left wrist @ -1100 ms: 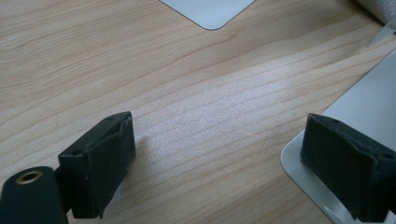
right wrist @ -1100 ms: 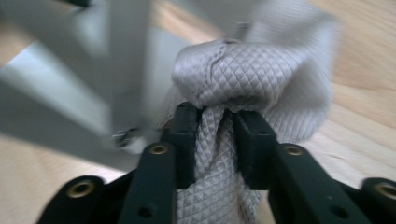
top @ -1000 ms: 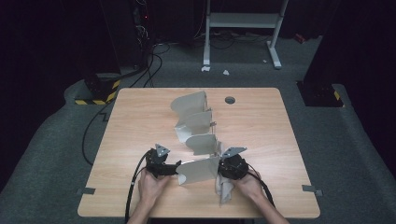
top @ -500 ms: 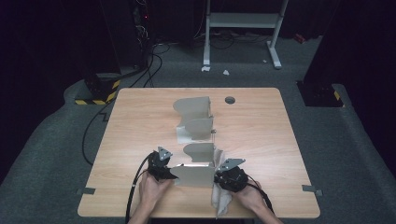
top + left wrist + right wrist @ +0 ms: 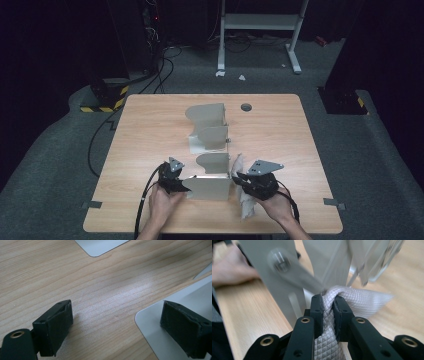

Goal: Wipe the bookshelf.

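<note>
A grey metal rack with several upright panels stands mid-table; its front panel is nearest me. My left gripper sits at that panel's left end. In the left gripper view it is open, one pad over bare wood, the other pad over a grey plate's rounded corner. My right gripper is at the panel's right end, shut on a pale quilted cloth. In the right gripper view the cloth bunches between the jaws of the right gripper, against a blurred panel.
The wooden table has a round cable hole at the back. A black cable trails from the left gripper off the near edge. Beyond the table are a white stand and a yellow-black striped box.
My right gripper with the cloth has drawn back toward the near edge and then lifted a little beside the front panel. The left gripper has stayed put.
</note>
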A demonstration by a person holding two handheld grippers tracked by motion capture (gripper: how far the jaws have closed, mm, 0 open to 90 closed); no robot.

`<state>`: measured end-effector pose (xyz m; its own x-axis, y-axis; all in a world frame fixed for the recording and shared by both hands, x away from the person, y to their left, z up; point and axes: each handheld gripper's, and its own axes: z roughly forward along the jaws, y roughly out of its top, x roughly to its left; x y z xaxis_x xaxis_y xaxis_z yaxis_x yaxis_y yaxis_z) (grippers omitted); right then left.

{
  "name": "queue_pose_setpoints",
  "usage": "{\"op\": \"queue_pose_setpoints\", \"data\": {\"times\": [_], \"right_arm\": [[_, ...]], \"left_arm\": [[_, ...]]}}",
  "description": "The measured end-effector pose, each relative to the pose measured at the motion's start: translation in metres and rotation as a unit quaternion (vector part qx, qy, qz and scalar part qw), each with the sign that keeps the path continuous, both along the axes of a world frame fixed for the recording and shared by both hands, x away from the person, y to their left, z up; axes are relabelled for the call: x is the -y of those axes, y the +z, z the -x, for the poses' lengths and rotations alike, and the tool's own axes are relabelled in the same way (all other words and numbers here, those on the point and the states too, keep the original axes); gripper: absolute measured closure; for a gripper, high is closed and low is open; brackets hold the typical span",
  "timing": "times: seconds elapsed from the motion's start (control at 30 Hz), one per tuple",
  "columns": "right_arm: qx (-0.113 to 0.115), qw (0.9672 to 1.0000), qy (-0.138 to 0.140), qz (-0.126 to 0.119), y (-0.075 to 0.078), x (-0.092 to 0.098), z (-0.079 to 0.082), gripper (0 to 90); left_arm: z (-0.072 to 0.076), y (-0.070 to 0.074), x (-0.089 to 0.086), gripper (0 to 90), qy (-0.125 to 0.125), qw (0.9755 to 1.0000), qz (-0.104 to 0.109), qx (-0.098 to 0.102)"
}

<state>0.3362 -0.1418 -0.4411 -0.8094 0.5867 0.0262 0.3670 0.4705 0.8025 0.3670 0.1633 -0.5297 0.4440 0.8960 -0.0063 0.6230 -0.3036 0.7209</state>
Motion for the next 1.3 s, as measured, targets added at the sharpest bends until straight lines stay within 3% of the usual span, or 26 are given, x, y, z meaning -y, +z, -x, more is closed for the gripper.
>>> {"op": "queue_pose_setpoints", "data": {"times": [0.2, 0.23, 0.33, 0.4, 0.43, 0.5, 0.7, 0.87, 0.97, 1.13, 1.2, 1.23, 1.3], "right_arm": [[0.037, 0.9985, 0.008, -0.038, 0.026, 0.005, 0.007, 80.6], [0.052, 0.9974, 0.015, -0.049, 0.037, 0.005, 0.009, 80.6], [0.059, 0.9975, 0.011, -0.037, 0.038, 0.001, 0.005, 80.6], [0.052, 0.9980, 0.008, -0.035, 0.034, -0.001, 0.000, 80.6], [0.036, 0.9989, -0.005, -0.030, 0.022, -0.003, -0.012, 80.6], [0.020, 0.9993, -0.017, -0.028, 0.011, -0.004, -0.020, 80.7], [-0.035, 0.9989, -0.029, 0.003, -0.027, -0.010, -0.034, 80.9], [-0.069, 0.9969, -0.035, 0.011, -0.039, -0.009, -0.041, 80.9], [-0.061, 0.9977, -0.031, -0.001, -0.029, -0.007, -0.039, 80.9], [-0.023, 0.9991, -0.024, -0.027, 0.009, -0.004, -0.034, 81.1], [-0.014, 0.9992, -0.023, -0.028, 0.016, -0.004, -0.033, 81.1], [0.006, 0.9994, -0.021, -0.025, 0.028, -0.005, -0.031, 81.1], [0.010, 0.9995, -0.020, -0.024, 0.031, -0.007, -0.030, 81.1]], "left_arm": [[0.000, 0.000, 0.000, 11.1, 0.002, 1.0000, 0.000, 0.000], [0.000, 0.000, 0.000, 11.1, 0.003, 1.0000, 0.001, 0.000], [0.000, 0.000, 0.001, 11.1, 0.004, 1.0000, 0.002, 0.000], [0.000, 0.000, 0.001, 11.1, 0.004, 1.0000, 0.002, 0.000], [0.000, 0.000, 0.001, 11.1, 0.004, 1.0000, 0.002, 0.000], [0.000, 0.000, 0.001, 11.2, 0.004, 1.0000, 0.002, 0.000], [-0.002, 0.000, 0.001, 11.2, 0.004, 1.0000, 0.000, 0.001], [-0.002, 0.000, 0.001, 11.3, 0.006, 1.0000, 0.000, 0.001], [-0.002, 0.000, 0.001, 11.4, 0.006, 1.0000, 0.000, 0.001], [-0.002, 0.000, 0.001, 11.9, 0.007, 1.0000, 0.001, 0.001], [-0.002, 0.000, 0.001, 12.4, 0.008, 1.0000, 0.002, 0.001], [-0.002, 0.000, 0.000, 12.5, 0.009, 1.0000, 0.001, 0.002], [-0.002, 0.000, 0.000, 12.5, 0.008, 1.0000, 0.001, 0.002]]}}
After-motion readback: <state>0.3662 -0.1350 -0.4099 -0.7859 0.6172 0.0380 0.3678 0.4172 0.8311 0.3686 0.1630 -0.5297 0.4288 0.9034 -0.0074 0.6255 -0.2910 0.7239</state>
